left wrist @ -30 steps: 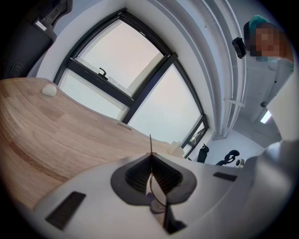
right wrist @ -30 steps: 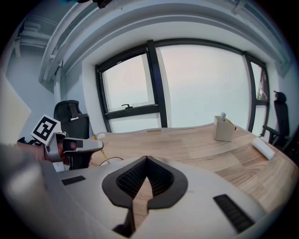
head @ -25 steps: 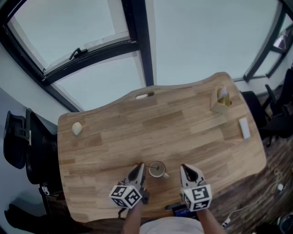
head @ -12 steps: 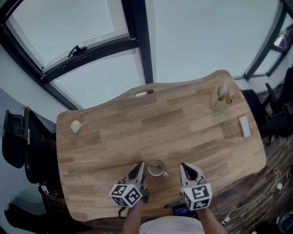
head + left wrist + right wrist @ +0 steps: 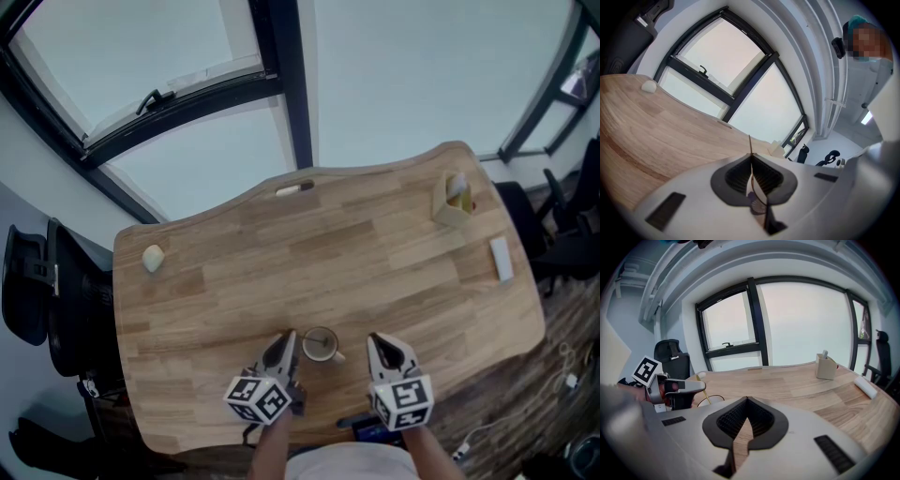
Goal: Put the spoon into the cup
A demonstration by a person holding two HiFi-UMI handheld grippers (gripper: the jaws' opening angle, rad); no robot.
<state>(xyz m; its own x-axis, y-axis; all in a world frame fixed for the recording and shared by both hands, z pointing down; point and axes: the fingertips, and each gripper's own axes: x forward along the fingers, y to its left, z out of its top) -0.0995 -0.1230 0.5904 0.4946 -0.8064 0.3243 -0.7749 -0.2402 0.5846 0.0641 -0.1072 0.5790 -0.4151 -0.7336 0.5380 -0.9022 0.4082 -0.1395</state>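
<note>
Nothing has shifted in a second: both grippers and the cup lie as before, and only the head view has drifted a touch, so the tabletop sits slightly left in frame.

Window frame [image 5: 281, 75], dark bars, runs off the picture on all sides. Wooden table [image 5: 403, 272], near edge hidden behind the person's arms. Black chair [image 5: 37, 291] at its left end, partly cut off.

Left gripper [image 5: 285, 343] just left of the cup, jaws closed on a thin gold strip, the spoon [image 5: 705, 397]. Its upper end pokes out past the tips in the left gripper view. From the right gripper view it slants from those tips down into the cup. Bowl end hidden inside.

Right gripper [image 5: 380, 343] just right of the cup, tips meeting, nothing between them, bare wood showing through the slot behind.

Tan holder box [image 5: 452, 208] far right, contents too small to name. Cup [image 5: 321, 345] on the table between the grippers, with only an arc of its rim clear of the right gripper's body. White block [image 5: 501, 261] near the right edge. Pale lump [image 5: 152, 258] far left. Small pen-like thing [image 5: 293, 189] at the far edge, unclear.
</note>
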